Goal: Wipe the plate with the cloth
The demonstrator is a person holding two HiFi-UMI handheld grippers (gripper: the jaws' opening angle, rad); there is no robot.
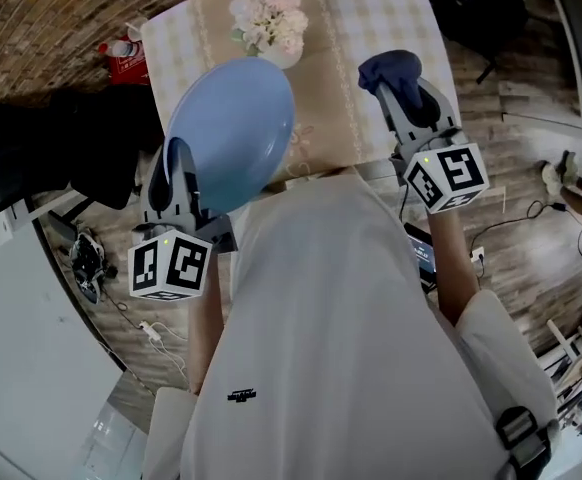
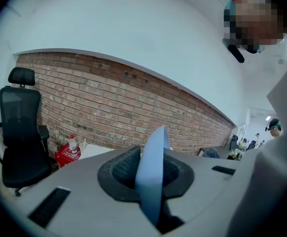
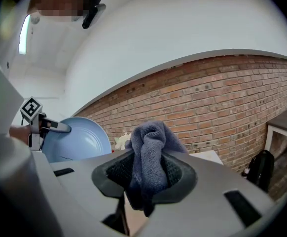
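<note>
Clamped by its rim in the left hand-held gripper [image 1: 178,160]: one blue plate [image 1: 233,133], raised over the table's [image 1: 366,28] near left. Pinched in the right hand-held gripper [image 1: 406,88], apart from it: one dark cloth [image 1: 389,66].

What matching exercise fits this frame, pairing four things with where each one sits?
Things:
1. light blue round plate
2. dark blue terry cloth
3. white and pink flower bunch
4. black office chair

Places:
A. on the checked table
B. clamped by its rim in the left gripper
C. standing off the table, to its left
D. bunched between the jaws of the right gripper

Pairs: 1-B, 2-D, 3-A, 4-C.
</note>
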